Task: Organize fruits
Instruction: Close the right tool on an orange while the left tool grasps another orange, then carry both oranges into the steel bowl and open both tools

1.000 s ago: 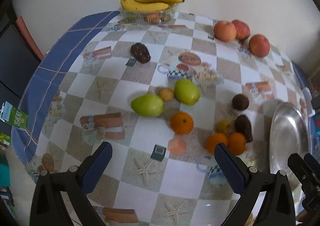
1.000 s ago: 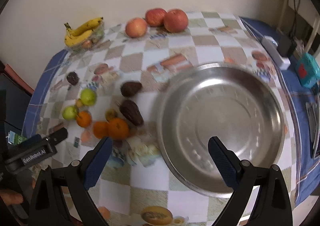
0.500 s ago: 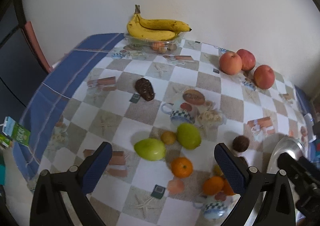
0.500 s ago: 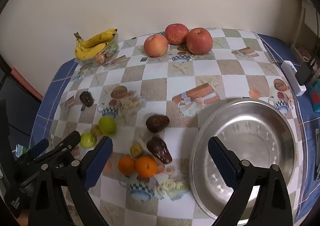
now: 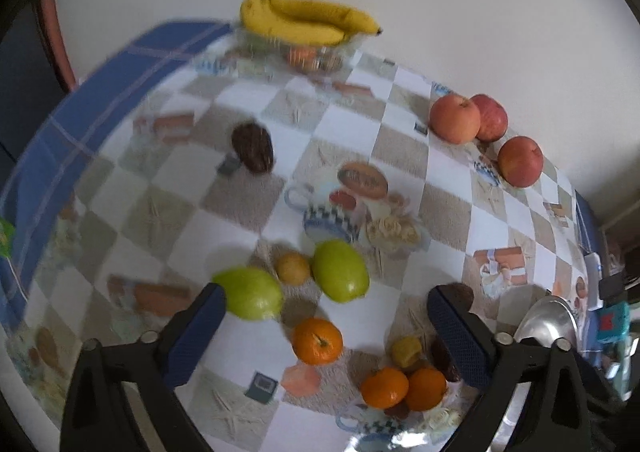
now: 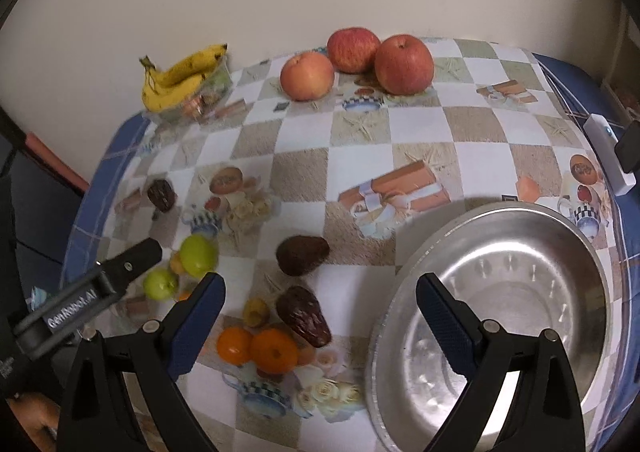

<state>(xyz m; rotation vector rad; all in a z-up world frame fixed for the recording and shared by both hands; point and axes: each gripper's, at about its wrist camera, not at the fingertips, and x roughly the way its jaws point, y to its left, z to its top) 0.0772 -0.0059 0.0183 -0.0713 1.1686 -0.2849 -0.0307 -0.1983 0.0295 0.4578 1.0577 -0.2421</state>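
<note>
A: Checkered tablecloth (image 6: 416,132) covers the tabletop; bananas (image 5: 304,22) sit on a clear container (image 5: 312,52) at the far edge; three apples (image 6: 356,56) stand along that edge too.

B: Left gripper (image 5: 320,336)?

A: Fingers wide apart, having just narrowed slightly; nothing gripped; one orange (image 5: 317,341) lies on the cloth between them, two green fruits (image 5: 296,288) just beyond.

B: Right gripper (image 6: 320,326)?

A: Fingers apart, empty, above two oranges (image 6: 258,348); steel bowl (image 6: 496,304) occupies the near right corner.
</note>
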